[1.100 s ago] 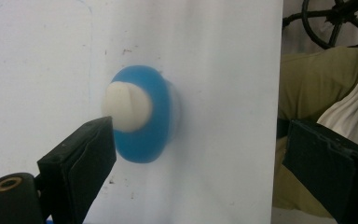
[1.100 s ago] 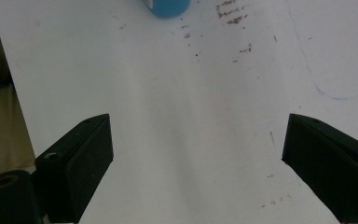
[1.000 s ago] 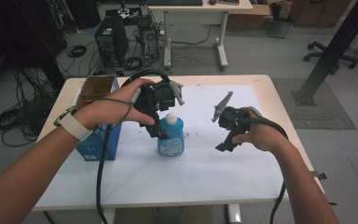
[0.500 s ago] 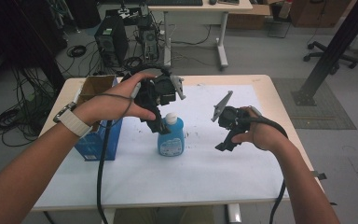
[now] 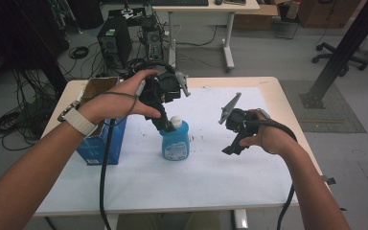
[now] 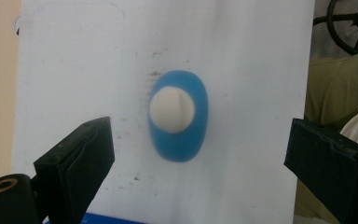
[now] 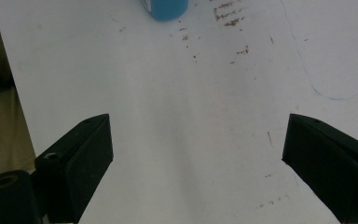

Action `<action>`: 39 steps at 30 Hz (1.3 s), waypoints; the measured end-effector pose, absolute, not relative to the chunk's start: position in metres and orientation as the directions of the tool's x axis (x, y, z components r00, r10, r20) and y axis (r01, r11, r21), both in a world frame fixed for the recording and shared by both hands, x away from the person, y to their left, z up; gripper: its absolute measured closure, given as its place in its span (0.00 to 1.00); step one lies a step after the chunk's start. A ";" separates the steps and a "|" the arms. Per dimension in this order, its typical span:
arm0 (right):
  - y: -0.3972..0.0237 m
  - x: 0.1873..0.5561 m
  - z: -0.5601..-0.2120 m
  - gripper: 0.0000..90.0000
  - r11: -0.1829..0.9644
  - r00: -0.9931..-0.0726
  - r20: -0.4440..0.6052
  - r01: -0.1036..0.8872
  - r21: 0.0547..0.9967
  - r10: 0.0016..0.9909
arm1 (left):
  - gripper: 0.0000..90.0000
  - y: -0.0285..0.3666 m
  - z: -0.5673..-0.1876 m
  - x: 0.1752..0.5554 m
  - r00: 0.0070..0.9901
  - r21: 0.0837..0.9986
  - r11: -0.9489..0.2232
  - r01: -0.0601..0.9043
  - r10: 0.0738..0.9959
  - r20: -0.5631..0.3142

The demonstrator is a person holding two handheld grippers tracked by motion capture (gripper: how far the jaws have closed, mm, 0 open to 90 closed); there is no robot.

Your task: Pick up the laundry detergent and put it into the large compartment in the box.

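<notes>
We take the blue bottle (image 5: 175,139) as our landmark; it stands upright near the middle of the white-covered table (image 5: 196,182), its white cap (image 5: 176,120) on top.

Since a second ago the left tool (image 5: 165,125) has lifted away from the bottle: it was down around the bottle's neck, then rose, and now hangs above and just behind the cap, with its black jaws pointing down at it. The bottle itself has stayed where it was. In the left gripper view we look straight down on the bottle (image 6: 179,115) and its cap (image 6: 172,109), which sit between the two jaws but well below them; the left tool (image 6: 200,158) is spread wide and holds nothing.

The left hand (image 5: 124,98) wraps the tool's body from the left of the bottle, forearm stretched in from the near left edge, a pale watch strap (image 5: 79,120) on the wrist.

To the right of the bottle the right tool (image 5: 232,143), in the right hand (image 5: 268,139), hovers above the table, much as before. In its own view the right tool (image 7: 198,163) is likewise wide apart and empty, the bottle's base (image 7: 164,8) far ahead.

Left of the bottle stands a blue box (image 5: 100,139).
</notes>
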State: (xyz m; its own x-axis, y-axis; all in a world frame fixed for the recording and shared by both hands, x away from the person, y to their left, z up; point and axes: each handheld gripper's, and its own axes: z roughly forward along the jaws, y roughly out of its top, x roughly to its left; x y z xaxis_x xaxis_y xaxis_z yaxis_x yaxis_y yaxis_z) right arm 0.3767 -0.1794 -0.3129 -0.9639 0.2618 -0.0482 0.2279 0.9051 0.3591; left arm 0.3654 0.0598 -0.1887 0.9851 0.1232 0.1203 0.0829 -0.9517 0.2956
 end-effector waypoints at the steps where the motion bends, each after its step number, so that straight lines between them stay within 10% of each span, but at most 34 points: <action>1: -0.180 0.377 -0.313 0.09 0.905 -0.964 -0.049 0.228 0.360 0.262 | 0.09 0.060 -0.189 0.366 0.985 0.296 -0.951 0.084 0.125 0.122; 39: -0.182 0.382 -0.315 0.09 0.904 -0.961 -0.053 0.235 0.357 0.271 | 0.10 0.048 -0.221 0.391 0.992 0.257 -0.965 0.043 0.071 0.104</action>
State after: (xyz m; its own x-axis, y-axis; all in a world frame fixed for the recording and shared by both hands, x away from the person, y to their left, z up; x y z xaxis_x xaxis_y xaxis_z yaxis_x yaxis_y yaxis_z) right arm 0.3821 -0.1819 -0.3148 -0.9611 0.2710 -0.0528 0.2353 0.9040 0.3571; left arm 0.3914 0.0480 -0.2215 0.9920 0.0714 0.1039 0.0426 -0.9655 0.2569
